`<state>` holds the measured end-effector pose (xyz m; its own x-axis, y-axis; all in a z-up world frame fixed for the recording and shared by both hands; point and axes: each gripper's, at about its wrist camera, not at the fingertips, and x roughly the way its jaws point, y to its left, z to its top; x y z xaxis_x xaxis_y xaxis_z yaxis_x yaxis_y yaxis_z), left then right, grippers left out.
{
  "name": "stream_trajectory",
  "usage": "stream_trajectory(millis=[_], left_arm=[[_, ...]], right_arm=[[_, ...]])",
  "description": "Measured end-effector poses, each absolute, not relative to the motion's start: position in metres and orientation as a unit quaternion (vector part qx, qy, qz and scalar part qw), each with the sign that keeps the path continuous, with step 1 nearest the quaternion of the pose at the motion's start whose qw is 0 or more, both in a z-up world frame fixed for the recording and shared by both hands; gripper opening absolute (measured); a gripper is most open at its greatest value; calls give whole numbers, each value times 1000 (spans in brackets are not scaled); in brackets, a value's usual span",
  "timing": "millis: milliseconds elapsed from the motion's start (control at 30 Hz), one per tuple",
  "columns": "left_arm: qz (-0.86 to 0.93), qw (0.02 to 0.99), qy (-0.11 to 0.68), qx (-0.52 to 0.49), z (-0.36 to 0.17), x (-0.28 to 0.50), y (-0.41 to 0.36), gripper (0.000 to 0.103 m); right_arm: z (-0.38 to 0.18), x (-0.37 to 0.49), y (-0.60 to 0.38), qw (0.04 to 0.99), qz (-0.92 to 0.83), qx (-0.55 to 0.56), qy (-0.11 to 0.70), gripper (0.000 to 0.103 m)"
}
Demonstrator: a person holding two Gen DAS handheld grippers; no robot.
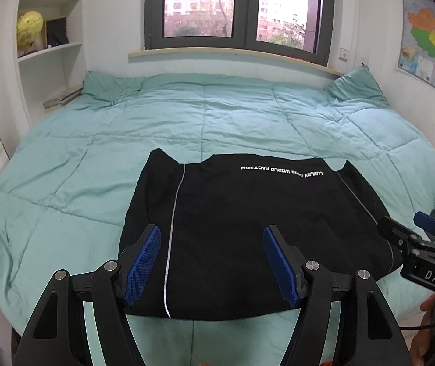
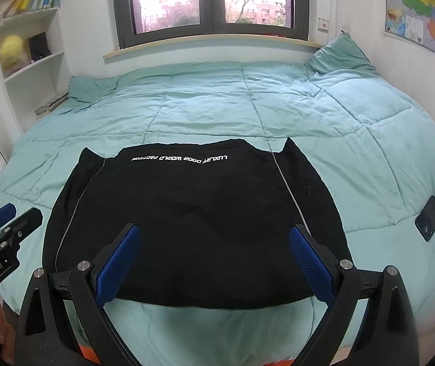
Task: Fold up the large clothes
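Blue-padded fingers of the left gripper (image 1: 211, 262) fill the near edge of its own view, spread wide with nothing between them, hovering over the near part of the black garment (image 1: 247, 231). In its own view the right gripper (image 2: 214, 262) is likewise spread wide and holds nothing, over the same near hem.

Largest in both views is the bed, covered by a teal quilt (image 1: 217, 116) that runs from the near edge up to the window (image 1: 238, 9) at 12 o'clock. On the quilt's near half lies the garment, folded into a rough rectangle, flat, with white lettering (image 1: 284, 170) reading upside down along its far edge and thin pale piping down each side. A white bookshelf (image 1: 49, 45) stands at 10 o'clock, holding books and a yellow globe (image 1: 28, 29). A coloured wall map (image 1: 430, 42) hangs at 2 o'clock. A teal pillow (image 2: 339, 55) leans in the far right corner. A dark phone (image 2: 429, 218) lies on the quilt at 3 o'clock in the right view, apart from the garment.
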<state>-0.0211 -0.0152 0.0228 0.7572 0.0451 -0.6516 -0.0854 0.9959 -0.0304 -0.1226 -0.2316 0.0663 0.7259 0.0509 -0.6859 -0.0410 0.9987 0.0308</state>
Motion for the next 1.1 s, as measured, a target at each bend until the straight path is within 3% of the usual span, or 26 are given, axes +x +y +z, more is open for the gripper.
stream_trajectory(millis=[1100], left_arm=[[31, 931, 362, -25, 10, -11, -14, 72]], right_arm=[[42, -106, -222, 920, 27, 0, 391, 98]])
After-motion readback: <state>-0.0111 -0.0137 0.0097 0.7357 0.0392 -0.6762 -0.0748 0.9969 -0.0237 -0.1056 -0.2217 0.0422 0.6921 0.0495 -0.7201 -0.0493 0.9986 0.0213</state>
